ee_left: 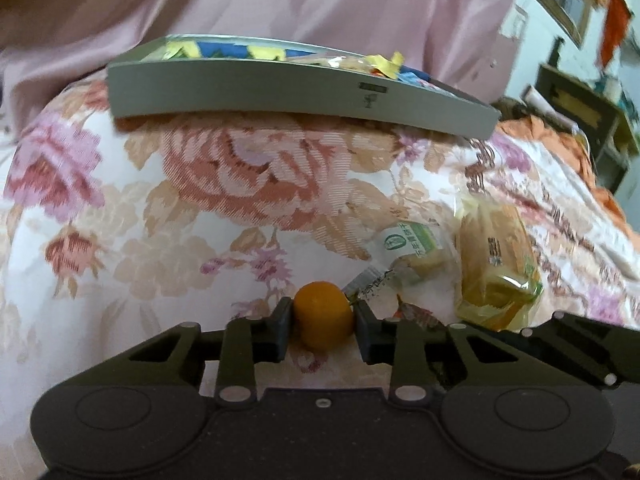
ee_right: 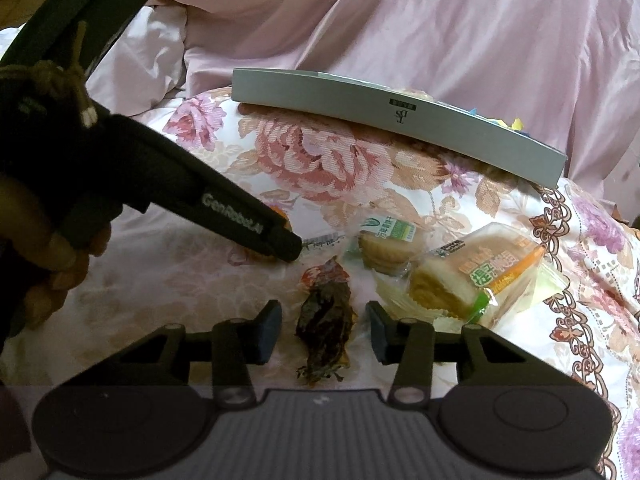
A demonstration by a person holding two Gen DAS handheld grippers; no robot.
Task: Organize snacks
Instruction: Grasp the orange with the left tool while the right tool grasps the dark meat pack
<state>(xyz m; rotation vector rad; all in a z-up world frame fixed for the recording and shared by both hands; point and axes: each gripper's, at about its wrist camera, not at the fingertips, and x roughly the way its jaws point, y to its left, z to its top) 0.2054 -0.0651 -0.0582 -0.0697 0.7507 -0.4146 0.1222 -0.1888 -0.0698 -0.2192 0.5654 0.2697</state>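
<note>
Left tongs [ee_left: 323, 322] clench an orange snack [ee_left: 323, 314]; right tongs [ee_right: 323, 330] gape around a dark packet [ee_right: 325, 330], contents unclear.

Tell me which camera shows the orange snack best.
Left wrist: the orange snack sits centred and unobstructed between the left gripper fingers, which are shut on it. Right wrist shows only an orange sliver behind that gripper's finger.

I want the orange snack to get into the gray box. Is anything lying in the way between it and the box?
Nothing visible is. The left gripper is shut on the orange snack, and only bare flowered cloth lies between it and the gray box. The cracker packet and cake packet sit off to the right.
</note>
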